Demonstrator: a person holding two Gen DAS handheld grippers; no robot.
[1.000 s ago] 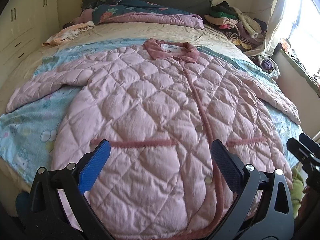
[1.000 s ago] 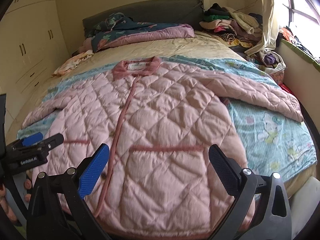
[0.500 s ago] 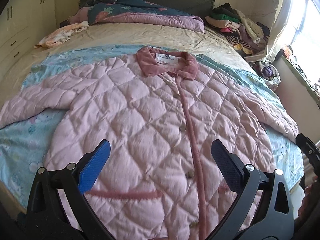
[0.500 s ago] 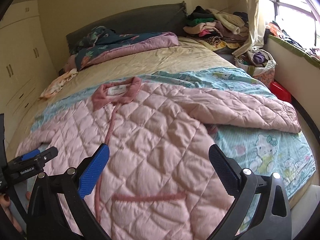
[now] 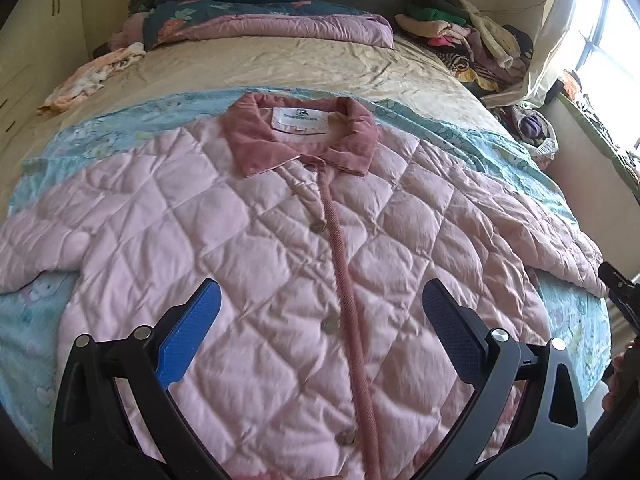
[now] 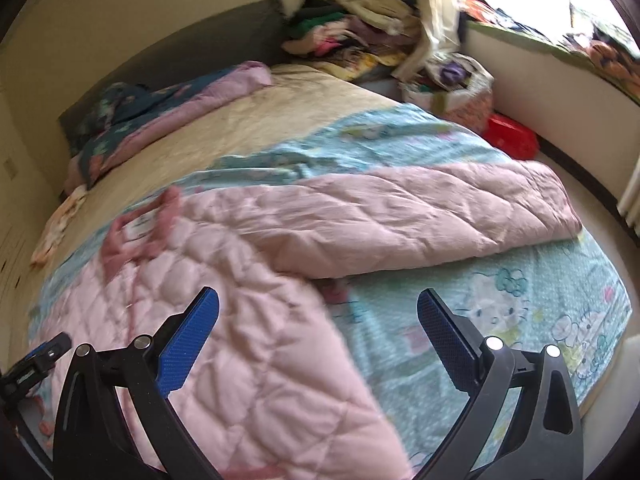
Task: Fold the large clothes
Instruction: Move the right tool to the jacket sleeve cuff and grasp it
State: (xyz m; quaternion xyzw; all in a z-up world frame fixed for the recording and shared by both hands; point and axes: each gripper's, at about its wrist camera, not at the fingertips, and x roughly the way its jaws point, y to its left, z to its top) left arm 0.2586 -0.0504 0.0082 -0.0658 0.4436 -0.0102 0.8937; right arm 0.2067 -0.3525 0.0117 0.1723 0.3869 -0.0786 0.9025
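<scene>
Left wrist view: left hand-held gripper spread wide, nothing between its blue pads, poised above the chest of a pink quilted coat. Coat lies flat, front up, buttoned, on a light-blue cartoon sheet spread over the bed. Darker pink collar with white label points toward the headboard. Both sleeves stretched out sideways. Folded purple quilt at the head of the bed; heap of clothes at the far right corner. Black tip of the right hand-held gripper at the frame's right edge.

Right wrist view (some motion blur): right hand-held gripper also wide apart and holding nothing, above the coat's side edge, where the body meets the sheet. One sleeve lies across the sheet toward the bed's window side. Red container on the floor beside the bed, a filled bag next to it. Part of the left hand-held gripper at lower left.
</scene>
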